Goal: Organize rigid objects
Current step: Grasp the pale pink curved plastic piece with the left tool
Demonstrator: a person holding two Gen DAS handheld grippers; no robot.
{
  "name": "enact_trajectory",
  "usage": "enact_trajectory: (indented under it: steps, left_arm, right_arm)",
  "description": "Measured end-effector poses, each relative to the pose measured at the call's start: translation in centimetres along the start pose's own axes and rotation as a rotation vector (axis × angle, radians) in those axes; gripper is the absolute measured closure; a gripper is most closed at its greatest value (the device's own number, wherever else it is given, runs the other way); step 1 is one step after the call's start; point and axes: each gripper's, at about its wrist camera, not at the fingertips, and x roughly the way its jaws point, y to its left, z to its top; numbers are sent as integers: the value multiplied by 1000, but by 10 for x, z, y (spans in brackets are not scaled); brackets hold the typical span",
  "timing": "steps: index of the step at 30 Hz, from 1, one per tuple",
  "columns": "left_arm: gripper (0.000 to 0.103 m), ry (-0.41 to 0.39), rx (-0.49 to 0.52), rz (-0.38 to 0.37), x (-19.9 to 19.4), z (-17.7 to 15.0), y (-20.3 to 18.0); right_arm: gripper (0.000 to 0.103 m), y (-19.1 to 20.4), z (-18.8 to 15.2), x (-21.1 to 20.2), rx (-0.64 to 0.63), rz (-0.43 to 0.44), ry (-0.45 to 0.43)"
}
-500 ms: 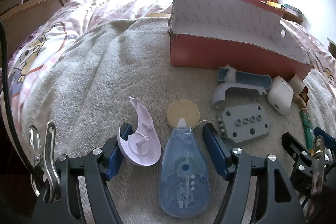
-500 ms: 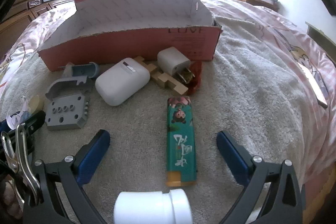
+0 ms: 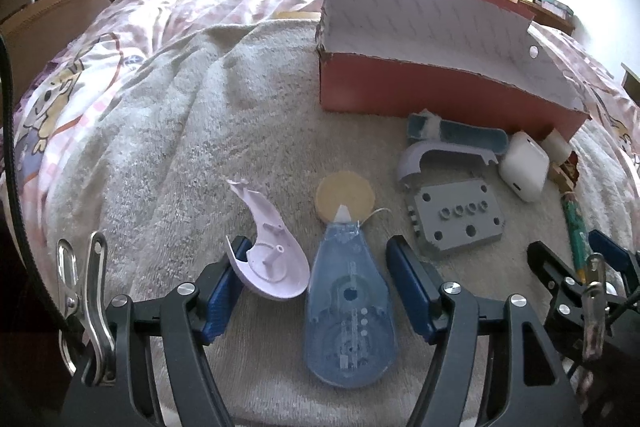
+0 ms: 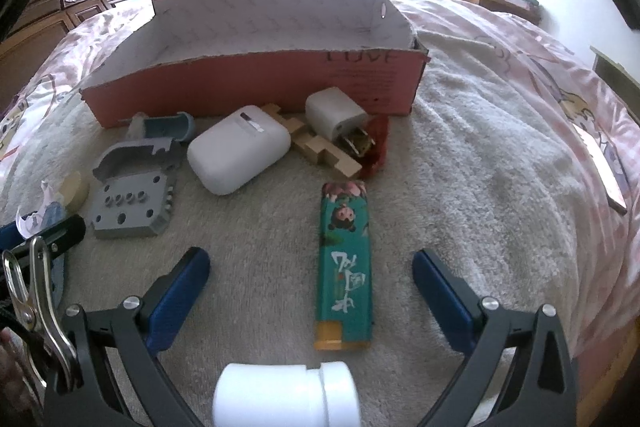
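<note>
The left gripper (image 3: pixel 316 283) stands open over a grey towel (image 3: pixel 168 147), its blue fingers (image 3: pixel 408 287) either side of a see-through blue tape dispenser (image 3: pixel 350 311) without pressing on it; a lilac shell piece (image 3: pixel 272 259) leans against the left finger. Just beyond the dispenser's tip lies a tan disc (image 3: pixel 346 197), and to the right a grey block with holes (image 3: pixel 458 221).

The right gripper (image 4: pixel 312 291) is spread wide (nothing between its pads is gripped), with a green lighter (image 4: pixel 346 263) lying lengthwise between the fingers and a white bottle (image 4: pixel 286 395) at the bottom edge. Farther out sit a white case (image 4: pixel 238 155), a white plug (image 4: pixel 336 113) and wooden pieces (image 4: pixel 320 149), all in front of the empty red box (image 4: pixel 256 87).
</note>
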Motion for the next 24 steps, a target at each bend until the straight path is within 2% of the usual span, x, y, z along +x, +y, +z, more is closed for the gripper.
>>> enact_trajectory:
  steps: [24]
  left_arm:
    - [32, -20, 71, -25, -33, -16, 2]
  right_arm:
    - [1, -5, -10, -18, -17, 69, -17]
